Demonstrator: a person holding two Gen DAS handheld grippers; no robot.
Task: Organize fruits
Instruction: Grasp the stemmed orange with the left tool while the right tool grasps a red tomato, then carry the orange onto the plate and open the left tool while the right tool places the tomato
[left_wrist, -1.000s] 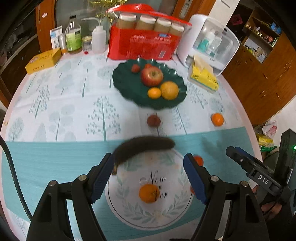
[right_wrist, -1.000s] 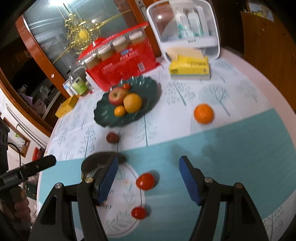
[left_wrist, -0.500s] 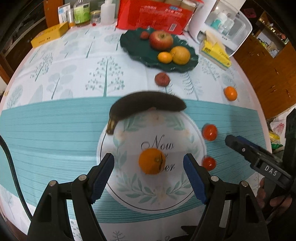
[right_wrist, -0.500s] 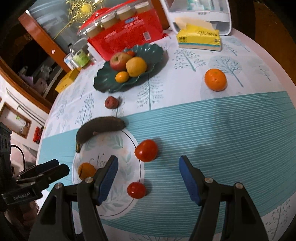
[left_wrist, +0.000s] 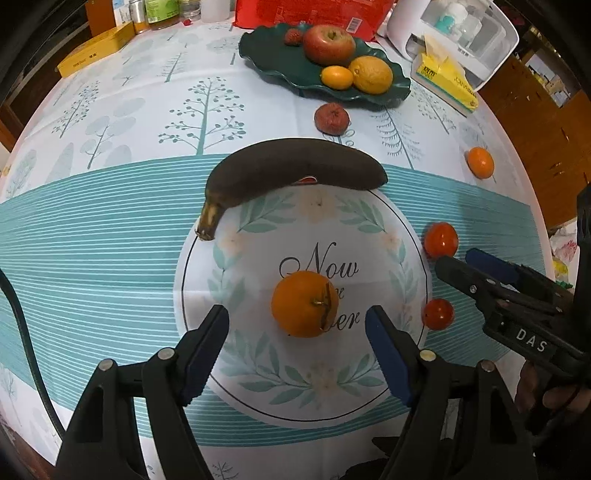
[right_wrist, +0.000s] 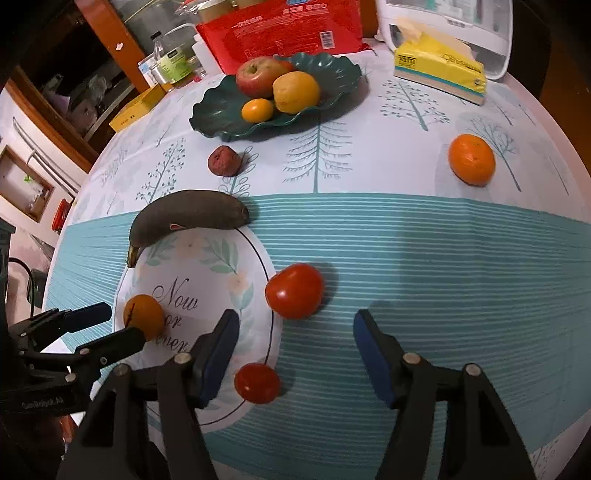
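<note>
Fruits lie scattered over a round table covered with a tree-print cloth (left_wrist: 110, 110). In the left wrist view, going left to right: one blackened banana (left_wrist: 291, 168) curves across the centre, its stem toward the left. Below it, one orange (left_wrist: 304, 303) sits on a printed circle and lies between the two blue pads of the left gripper (left_wrist: 296, 350); the jaws are closing, with a gap on each side of the orange. Above the banana sits one wrinkled dark red fruit (left_wrist: 331, 117). In the upper centre, one green plate (left_wrist: 266, 51) holds one apple (left_wrist: 328, 45), one small orange fruit (left_wrist: 336, 77), one larger yellow-orange fruit (left_wrist: 370, 74) and one small red fruit (left_wrist: 293, 36). At right lie two tomatoes, the larger (left_wrist: 440, 239) above the smaller (left_wrist: 437, 314), and one tangerine (left_wrist: 480, 162) toward the upper right edge.

In the right wrist view, the right gripper (right_wrist: 291, 354) is at lower centre with its jaws closing, gripping nothing. The larger tomato (right_wrist: 294, 290) lies just past the fingertips, and the smaller tomato (right_wrist: 257, 383) sits beside the left pad.
</note>
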